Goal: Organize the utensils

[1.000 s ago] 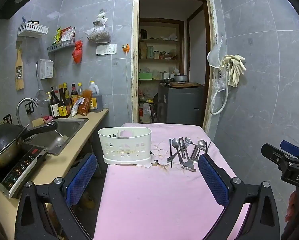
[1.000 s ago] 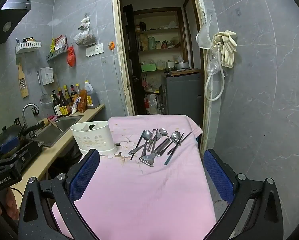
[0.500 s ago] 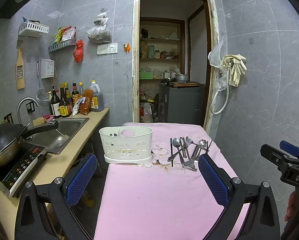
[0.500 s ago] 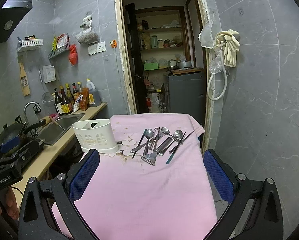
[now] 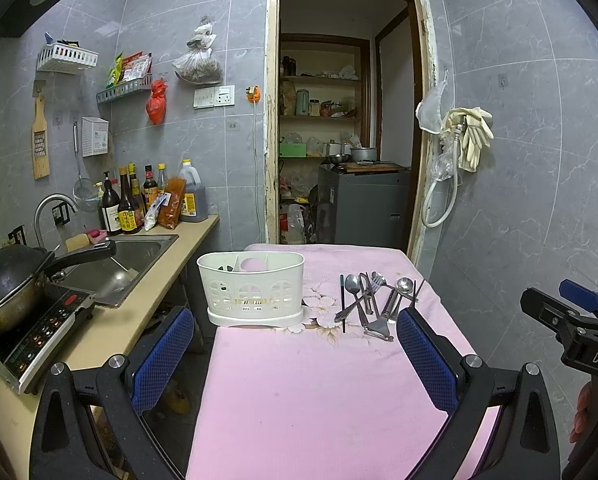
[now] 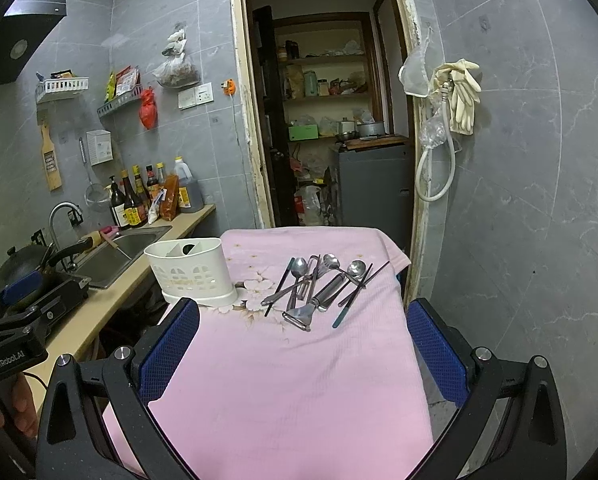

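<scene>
Both the left hand-held gripper (image 5: 295,356) and the right hand-held gripper (image 6: 303,352) hang wide apart and empty, well short of the utensils (image 6: 319,288) heaped on the pink-clothed counter (image 6: 291,380), just right of the white caddy (image 6: 191,272). Best take one piece from the pile's loose edge, say the teal-tipped chopstick (image 6: 349,304), pinching mid-shaft so nothing else drags

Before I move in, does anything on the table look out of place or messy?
Yes: the utensils lie in a crossed, overlapping heap on the pink cloth to the right of the white caddy, not in it. Nothing looks spilled or broken.
</scene>
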`<state>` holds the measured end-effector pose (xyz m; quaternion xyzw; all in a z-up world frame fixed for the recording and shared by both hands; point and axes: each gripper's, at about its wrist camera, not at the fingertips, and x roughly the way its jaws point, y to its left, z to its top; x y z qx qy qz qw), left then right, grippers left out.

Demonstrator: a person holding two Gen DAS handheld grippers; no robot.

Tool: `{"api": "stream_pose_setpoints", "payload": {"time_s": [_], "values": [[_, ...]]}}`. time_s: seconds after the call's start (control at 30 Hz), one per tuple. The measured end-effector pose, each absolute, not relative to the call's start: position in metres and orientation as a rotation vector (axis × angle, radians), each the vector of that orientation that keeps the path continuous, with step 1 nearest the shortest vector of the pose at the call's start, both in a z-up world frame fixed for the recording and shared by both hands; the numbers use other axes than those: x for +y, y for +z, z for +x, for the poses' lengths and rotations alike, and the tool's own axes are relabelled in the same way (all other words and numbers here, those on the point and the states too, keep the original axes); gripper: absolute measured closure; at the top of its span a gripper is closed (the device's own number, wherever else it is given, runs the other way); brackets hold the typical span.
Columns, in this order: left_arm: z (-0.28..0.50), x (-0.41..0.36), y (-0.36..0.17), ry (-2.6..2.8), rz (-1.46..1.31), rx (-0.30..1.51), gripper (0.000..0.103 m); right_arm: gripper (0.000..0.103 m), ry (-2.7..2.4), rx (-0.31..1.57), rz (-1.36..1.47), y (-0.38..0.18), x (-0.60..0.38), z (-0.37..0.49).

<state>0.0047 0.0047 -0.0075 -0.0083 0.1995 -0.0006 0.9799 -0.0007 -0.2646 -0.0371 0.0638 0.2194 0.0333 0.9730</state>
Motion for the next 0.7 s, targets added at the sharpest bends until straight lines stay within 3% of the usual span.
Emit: {"api": "stream_pose_setpoints", "payload": {"time_s": [0.7], "values": [[0.0044,0.005,-0.01,0.002,-0.015,0.406,0.001,0.001,0.068,0.448,0.13,-0.0372,-0.2642,0.0]]}}
